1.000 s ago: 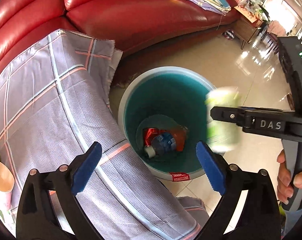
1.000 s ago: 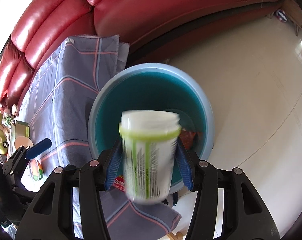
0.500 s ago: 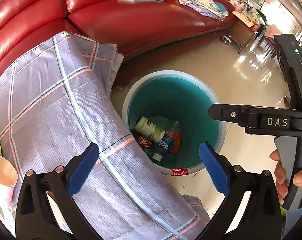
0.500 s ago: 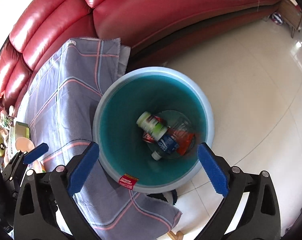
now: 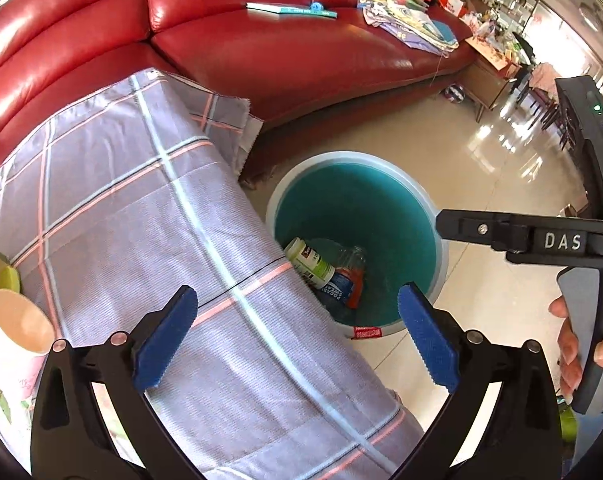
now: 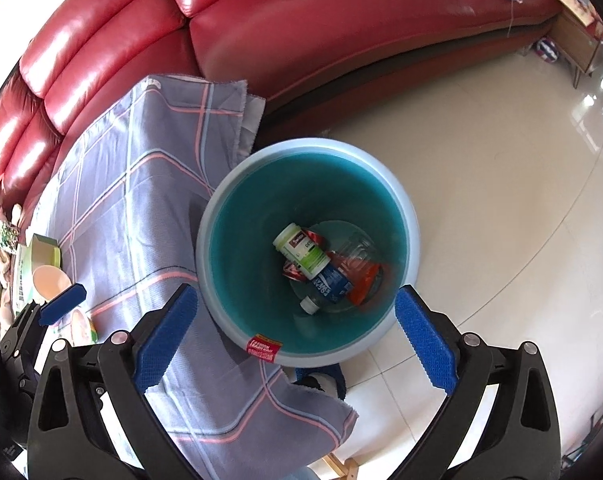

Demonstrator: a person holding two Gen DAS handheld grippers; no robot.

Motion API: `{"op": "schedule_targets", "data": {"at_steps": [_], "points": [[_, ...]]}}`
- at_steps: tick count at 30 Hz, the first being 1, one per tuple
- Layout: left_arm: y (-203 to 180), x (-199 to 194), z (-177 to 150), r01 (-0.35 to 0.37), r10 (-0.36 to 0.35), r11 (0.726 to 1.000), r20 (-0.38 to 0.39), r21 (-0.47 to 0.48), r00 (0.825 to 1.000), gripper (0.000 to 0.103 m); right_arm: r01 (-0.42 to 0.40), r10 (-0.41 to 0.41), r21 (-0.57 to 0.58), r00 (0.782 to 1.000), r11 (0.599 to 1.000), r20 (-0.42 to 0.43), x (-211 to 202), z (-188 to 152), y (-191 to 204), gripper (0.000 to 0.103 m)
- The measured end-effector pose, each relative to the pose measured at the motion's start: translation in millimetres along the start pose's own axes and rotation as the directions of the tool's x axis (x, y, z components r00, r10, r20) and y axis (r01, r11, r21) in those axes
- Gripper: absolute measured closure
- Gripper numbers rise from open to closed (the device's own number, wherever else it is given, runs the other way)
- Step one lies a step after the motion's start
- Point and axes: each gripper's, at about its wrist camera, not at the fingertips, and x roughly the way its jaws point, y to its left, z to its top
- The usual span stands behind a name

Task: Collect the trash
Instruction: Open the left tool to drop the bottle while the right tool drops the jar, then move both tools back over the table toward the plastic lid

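place: home living room | ahead of the grippers: red leather sofa (image 5: 285,52) is carrying a book (image 5: 291,9) and piled papers and cloth (image 5: 405,20) | below-left: plaid cloth (image 5: 141,220) is draping a low table | directly below: teal bin (image 6: 405,208) is standing on glossy tiled floor (image 6: 501,168)

A red leather sofa (image 5: 285,52) is curving behind the plaid-draped table (image 5: 141,240); beside the sofa, glossy cream floor tiles (image 6: 501,184) are reflecting bright daylight.
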Motion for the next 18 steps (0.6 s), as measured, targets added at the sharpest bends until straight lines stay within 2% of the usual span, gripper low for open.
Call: {"op": "schedule_targets", "data": {"at_steps": [8,18], "points": [[34.4,-33.5,-17.7,-0.036,0.038,0.998,0.042,-0.053,0.998,0.007,-0.005,0.006,-0.048,1.0,0.999,0.021,-18.8,-6.4,28.3,0.004],[91.4,-75.1,-55.7,-0.071,0.086,0.986,0.089,-0.152,0.992,0.007,-0.011,0.016,-0.13,0.999,0.991,0.039,-38.0,-22.9,75.9,0.004]]}}
